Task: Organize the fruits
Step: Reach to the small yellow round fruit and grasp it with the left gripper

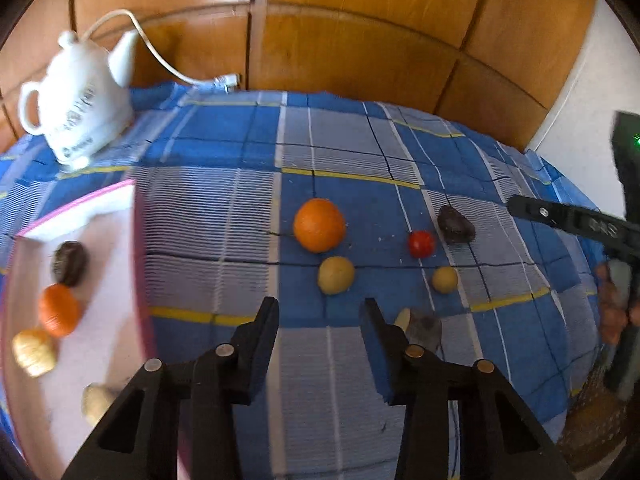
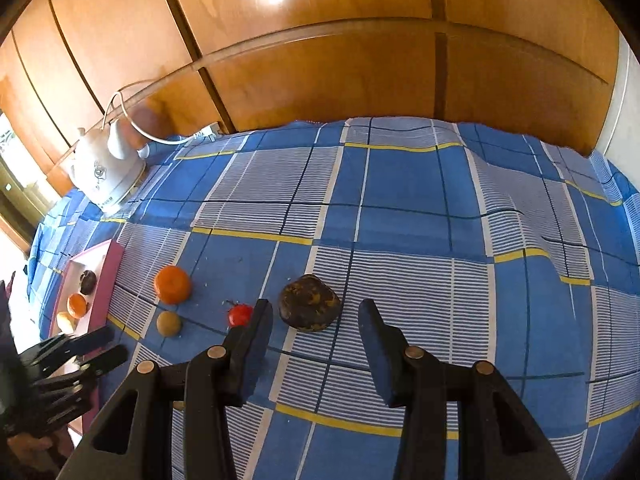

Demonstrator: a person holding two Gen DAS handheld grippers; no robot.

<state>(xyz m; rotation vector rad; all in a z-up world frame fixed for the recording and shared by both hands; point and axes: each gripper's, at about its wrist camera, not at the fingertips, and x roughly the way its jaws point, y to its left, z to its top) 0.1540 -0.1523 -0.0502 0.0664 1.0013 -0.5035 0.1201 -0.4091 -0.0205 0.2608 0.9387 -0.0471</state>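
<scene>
My left tongs (image 1: 322,312) hang spread over the blue checked cloth (image 1: 224,240) that covers the desk, nothing between the fingers. Just ahead of them lies a yellow-green fruit (image 1: 336,275), and touching it on the far side sits the large orange (image 1: 319,225). Farther toward the right edge I see a small red fruit (image 1: 421,244), a dark wrinkled fruit (image 1: 455,225) just beyond it, and a small yellowish fruit (image 1: 444,279) nearer to me. Beside the right finger there is a pale, blurred piece I cannot identify.

At the left edge of the desk stands the pink-rimmed tray (image 1: 120,248). Inside it, in a row along its floor, lie a dark fruit (image 1: 69,263), a small orange fruit (image 1: 59,310), a golden ridged fruit (image 1: 34,352) and a pale one (image 1: 96,402) partly hidden by my tongs.

My right tongs (image 2: 316,312) are also spread and empty, poised over the cloth with the dark wrinkled fruit lying just beyond the gap between the fingers. The red fruit is partly hidden behind the left finger. From this view the left tongs show at the near left, close to the tray.

A white kettle (image 1: 80,100) with its cord (image 1: 160,56) stands at the far left corner, before a wooden wardrobe (image 1: 360,40).
</scene>
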